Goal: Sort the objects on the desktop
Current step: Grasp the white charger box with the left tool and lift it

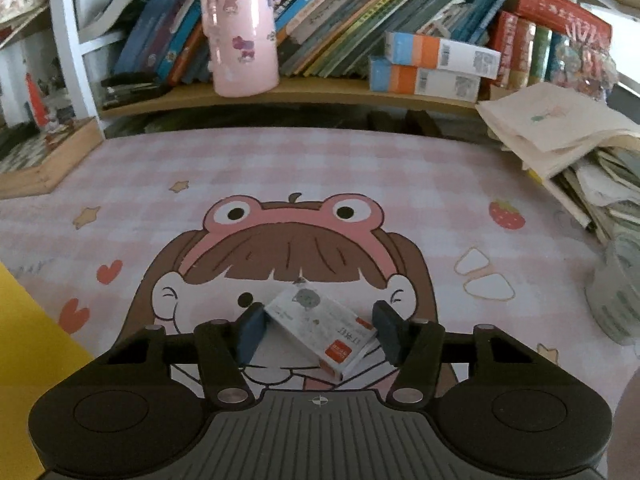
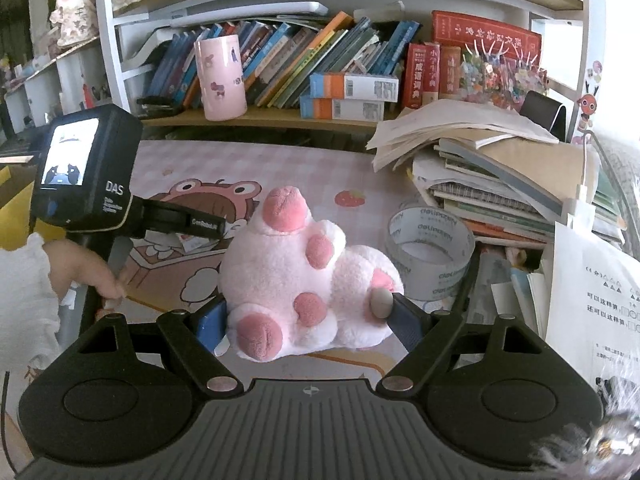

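Note:
A small white box (image 1: 320, 326) with an orange label lies slanted on the pink cartoon desk mat (image 1: 320, 168). My left gripper (image 1: 318, 332) is closed around it, and both dark pads touch opposite corners of the box. In the right wrist view a pink plush toy (image 2: 288, 276) with darker pink paws sits between the fingers of my right gripper (image 2: 308, 320). The blue left pad and the dark right pad press into its fur.
A roll of clear tape (image 2: 430, 248) stands just right of the plush. Stacked books and papers (image 2: 480, 168) crowd the right side. A pink cylinder holder (image 1: 240, 32) stands on the bookshelf behind. A yellow sheet (image 1: 28, 320) lies at the left edge. A hand (image 2: 80, 268) holds the left gripper.

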